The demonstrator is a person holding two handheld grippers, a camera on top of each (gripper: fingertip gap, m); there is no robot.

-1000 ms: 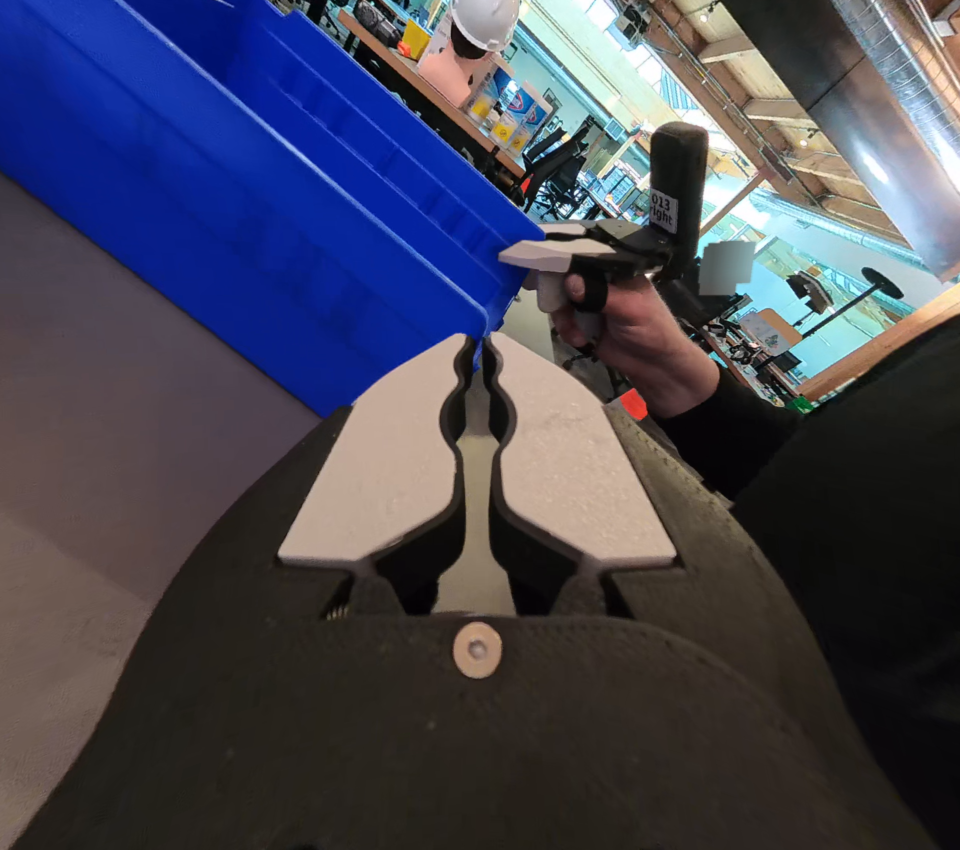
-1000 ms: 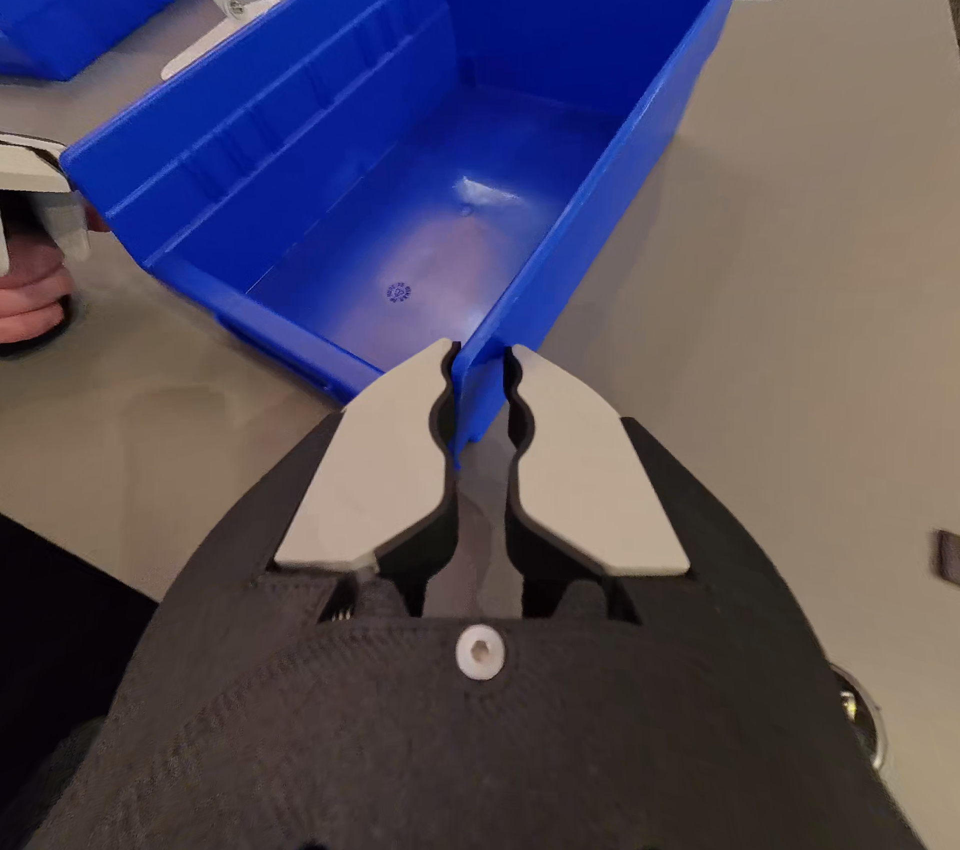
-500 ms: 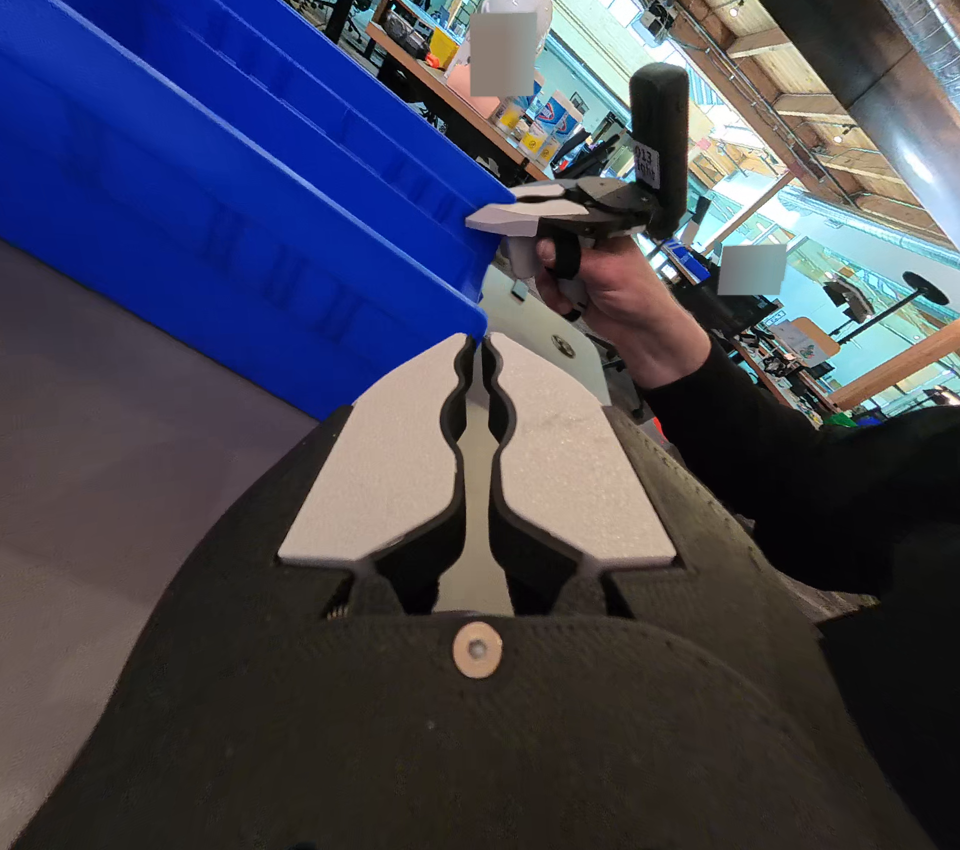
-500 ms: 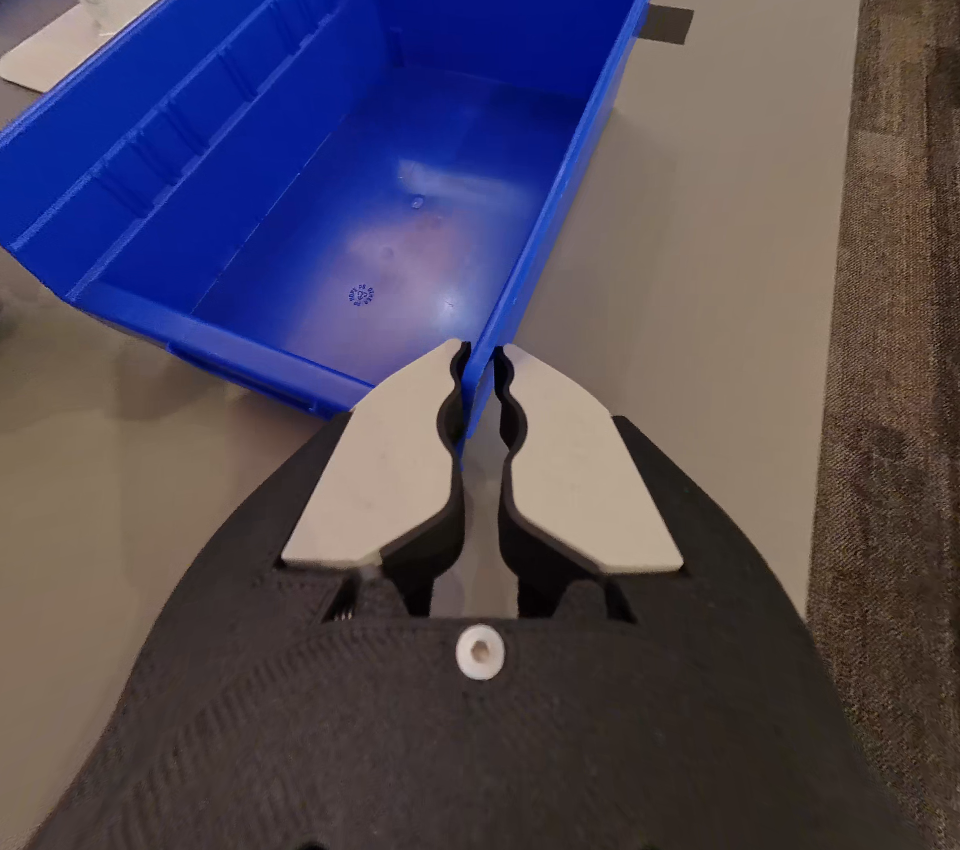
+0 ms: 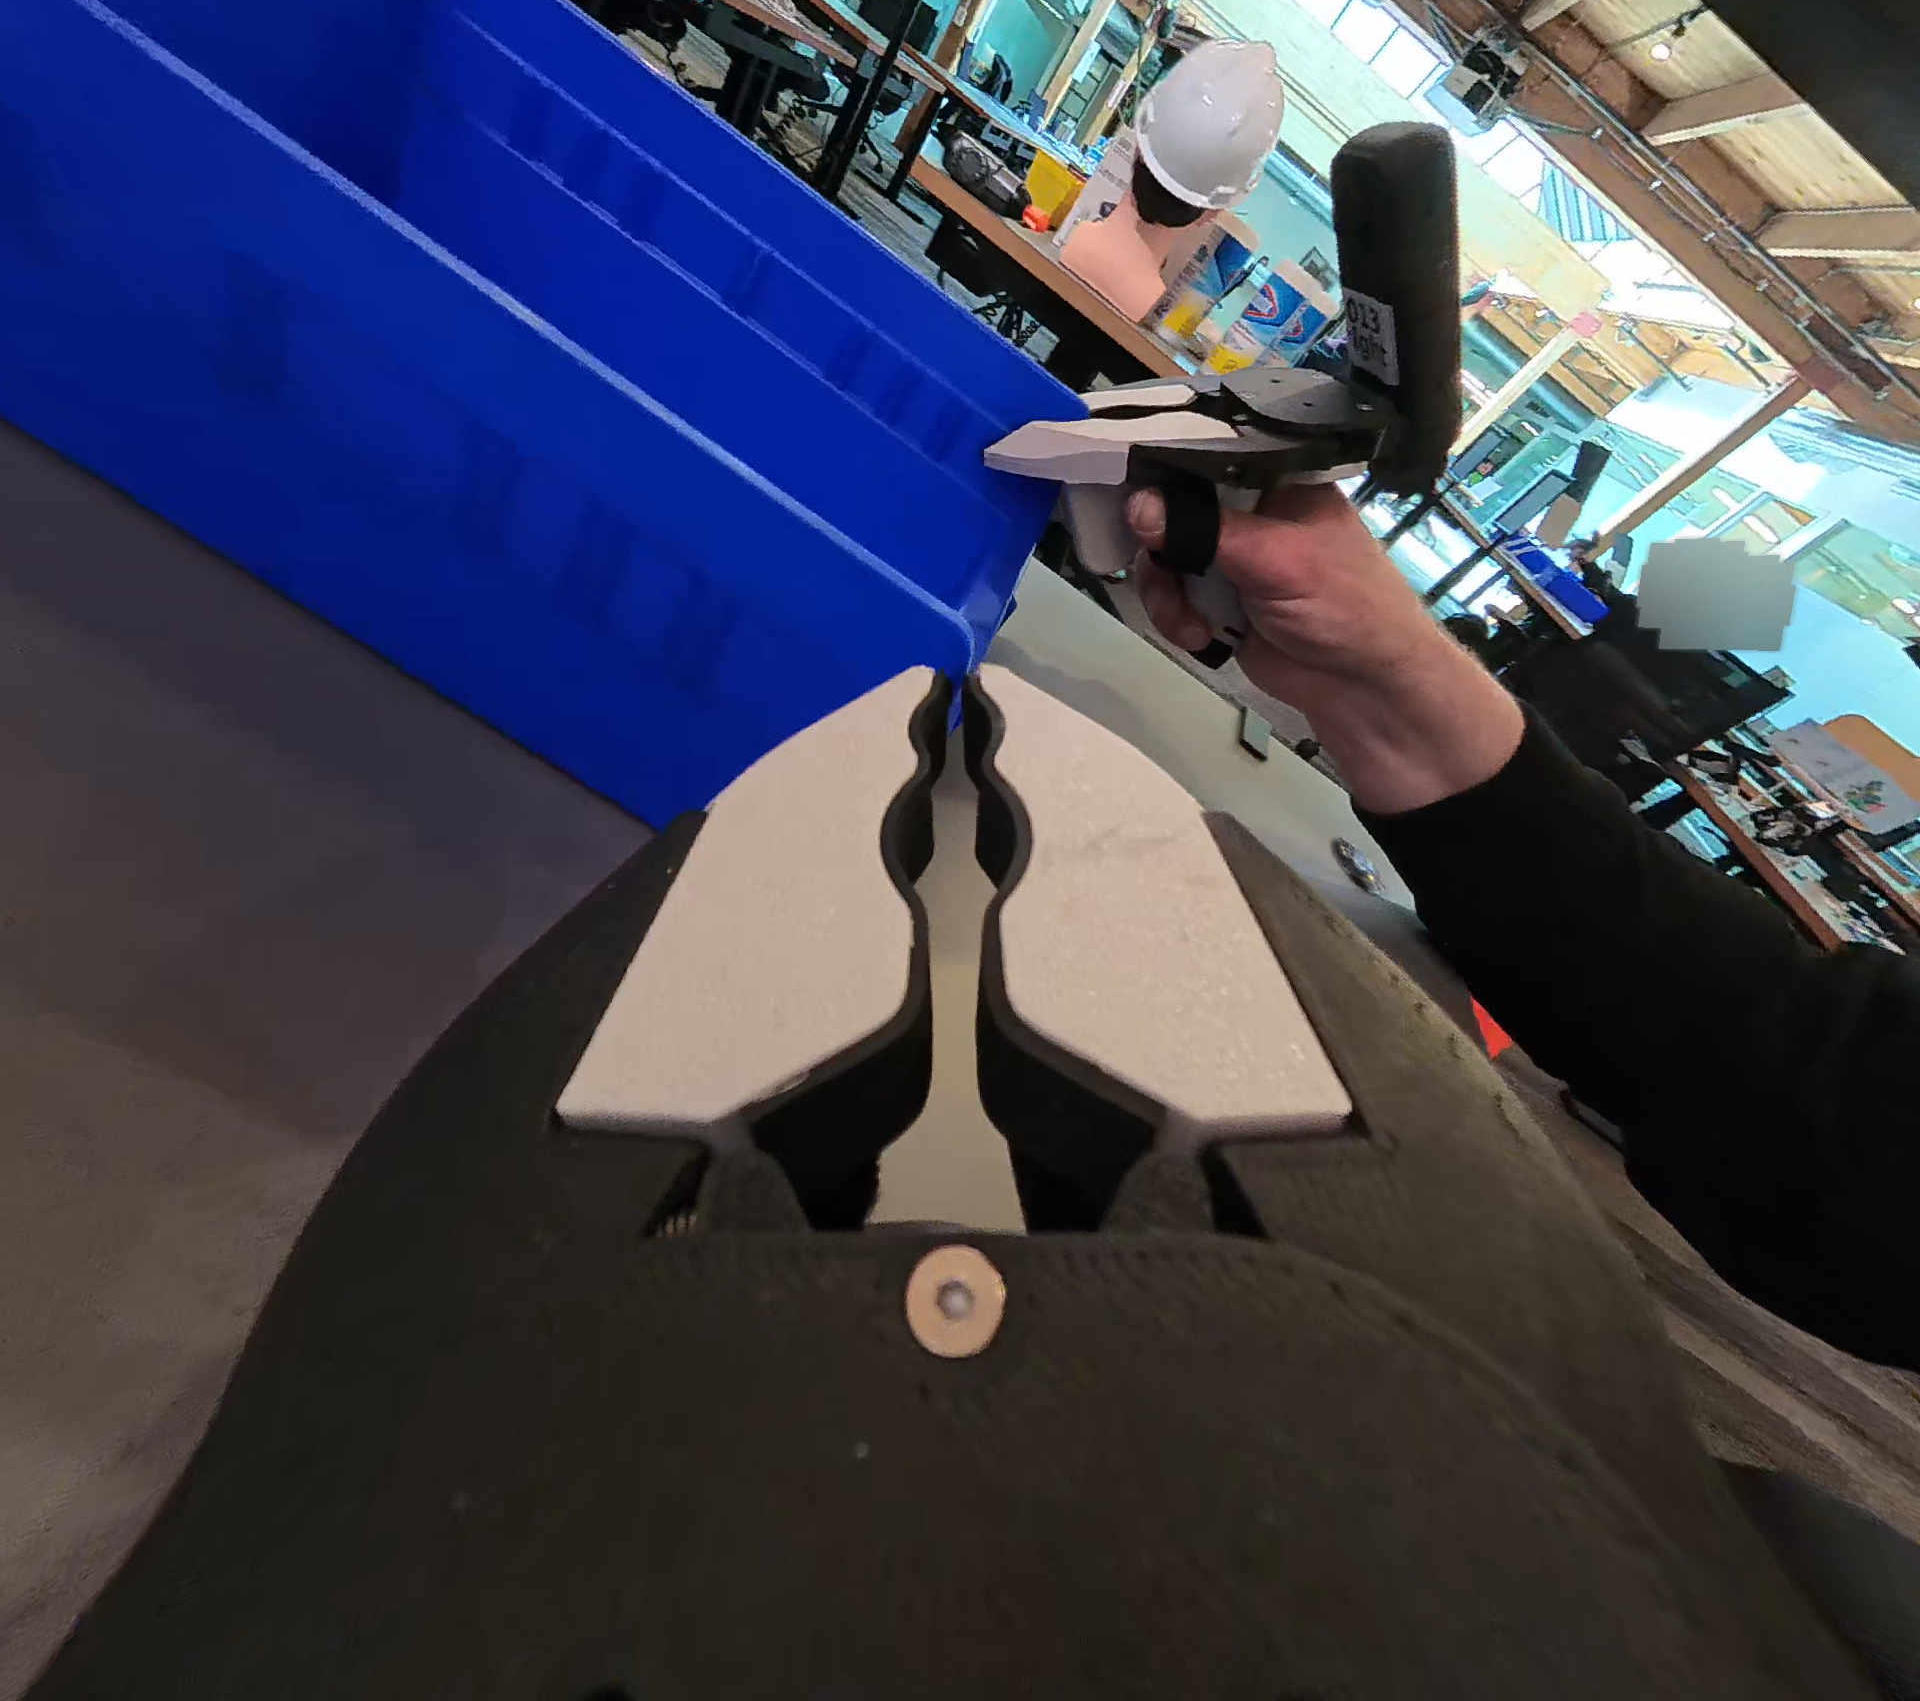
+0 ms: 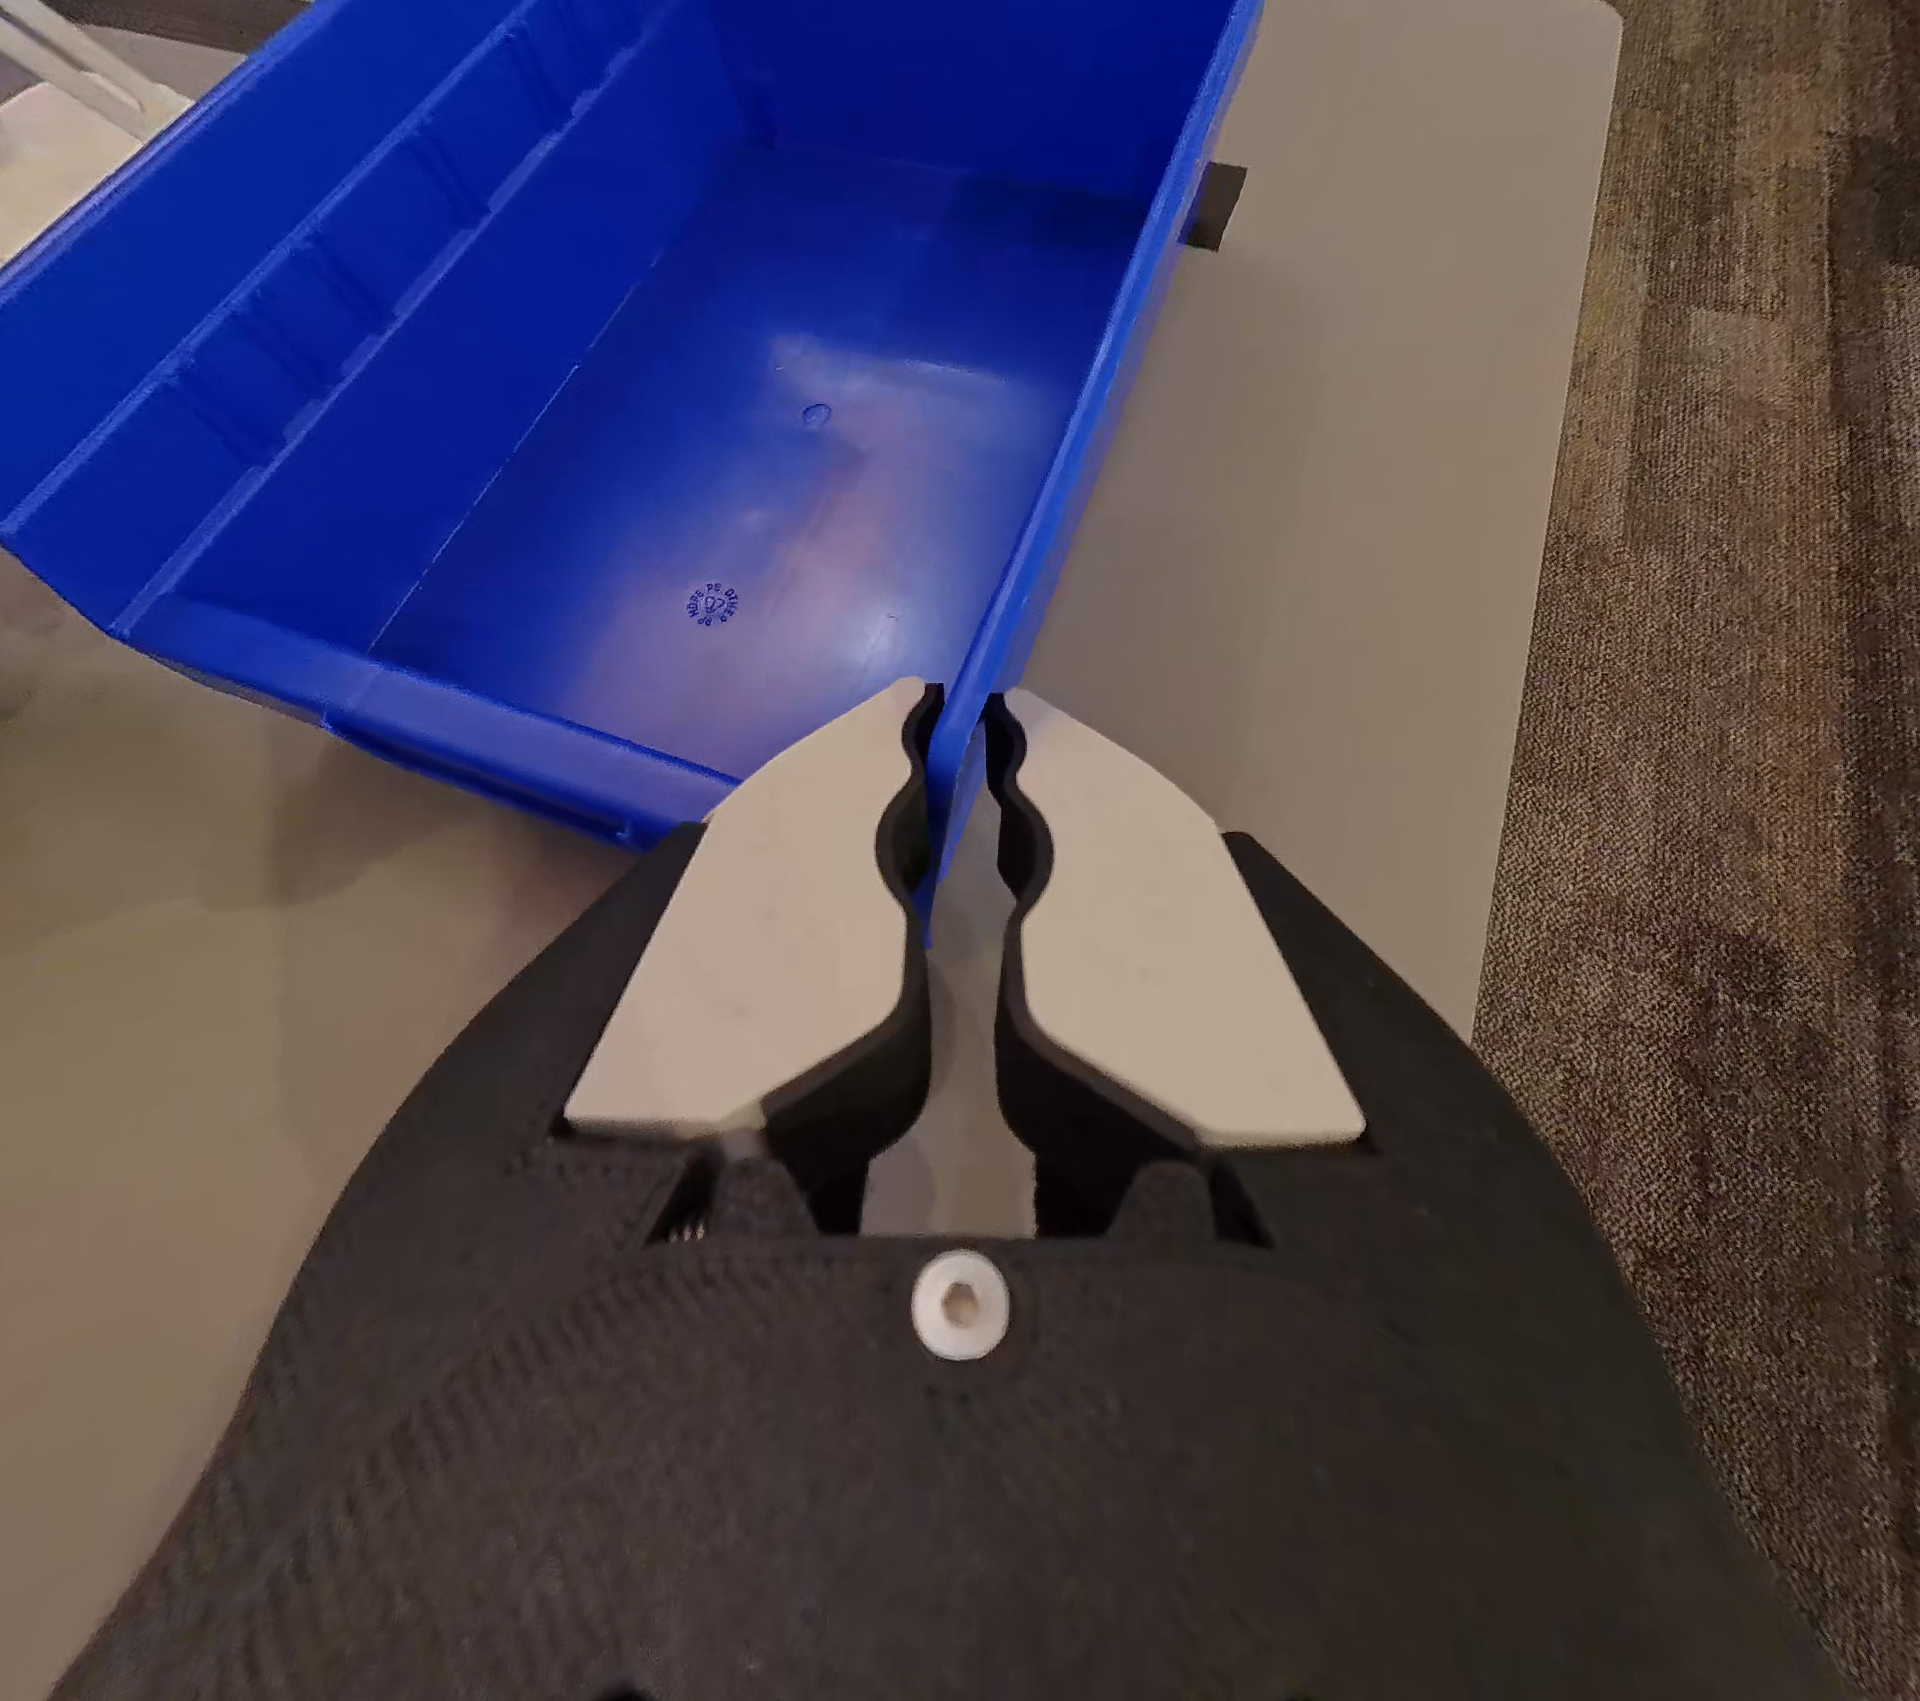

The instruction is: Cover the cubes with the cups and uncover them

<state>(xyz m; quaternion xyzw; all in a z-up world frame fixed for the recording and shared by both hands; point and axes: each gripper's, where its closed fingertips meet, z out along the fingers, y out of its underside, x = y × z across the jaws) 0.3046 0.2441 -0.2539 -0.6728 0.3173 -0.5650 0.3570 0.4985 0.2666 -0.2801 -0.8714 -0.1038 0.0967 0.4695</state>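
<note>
No cubes or cups show in either view. An empty blue plastic bin (image 6: 727, 404) fills the middle of the right wrist view. My right gripper (image 6: 964, 701) is shut on the near end of the bin's right wall, which stands between the two fingers. In the left wrist view the bin (image 5: 468, 425) runs across the left. My left gripper (image 5: 961, 690) is shut on its near corner edge. The right gripper (image 5: 1049, 446), held by a hand (image 5: 1299, 612), also shows there at the bin's other near corner.
The grey table (image 6: 1351, 404) ends at its right edge close to the bin, with brown carpet floor (image 6: 1745, 508) beyond. A black tape strip (image 6: 1216, 207) lies by the bin's far right side. A white stand base (image 6: 62, 124) is at the far left.
The bin, held by both grippers, has moved toward the table's right edge and turned. The carpet has come into the right wrist view. The left hand has left that view.
</note>
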